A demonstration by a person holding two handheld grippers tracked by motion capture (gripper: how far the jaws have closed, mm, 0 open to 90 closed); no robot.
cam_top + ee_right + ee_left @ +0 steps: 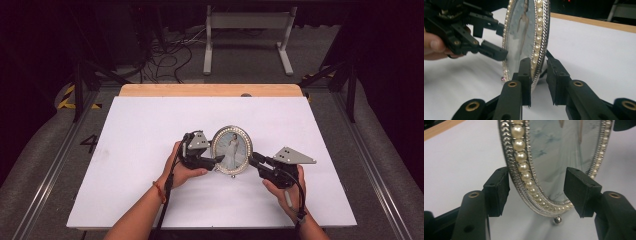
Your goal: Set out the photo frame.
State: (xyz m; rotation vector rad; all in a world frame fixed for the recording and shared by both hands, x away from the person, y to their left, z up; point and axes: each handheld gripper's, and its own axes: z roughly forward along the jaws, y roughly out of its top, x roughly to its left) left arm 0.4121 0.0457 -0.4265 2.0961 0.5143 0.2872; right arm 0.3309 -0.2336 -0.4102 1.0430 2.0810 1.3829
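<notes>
Standing upright near the middle of the white table (150, 130), the oval picture frame (232, 150) is flanked by both tongs. The left gripper (218, 159) straddles the frame's lower edge with its jaws spread; in the left gripper view neither pad presses on the rim, so nothing is clamped there. The right gripper (254, 159) brackets the opposite edge; in the right gripper view its near pad sits against the pearl rim, while a gap shows at the other pad, so I judge it open too, no true grip.

Risk, as I read it: with neither side clamped, the frame rests on its own support, hidden behind it. A nudge from either pad could tip it flat or skate it across the smooth tabletop. Closing off-centre on the curved rim could twist it.

Materials: silvery metal rim with a braided pattern, a row of round pearl beads (523, 167), glossy front over a pale photograph, one small ball foot (557, 220) at the bottom. Pads are black, foam-like, square-cut.
</notes>
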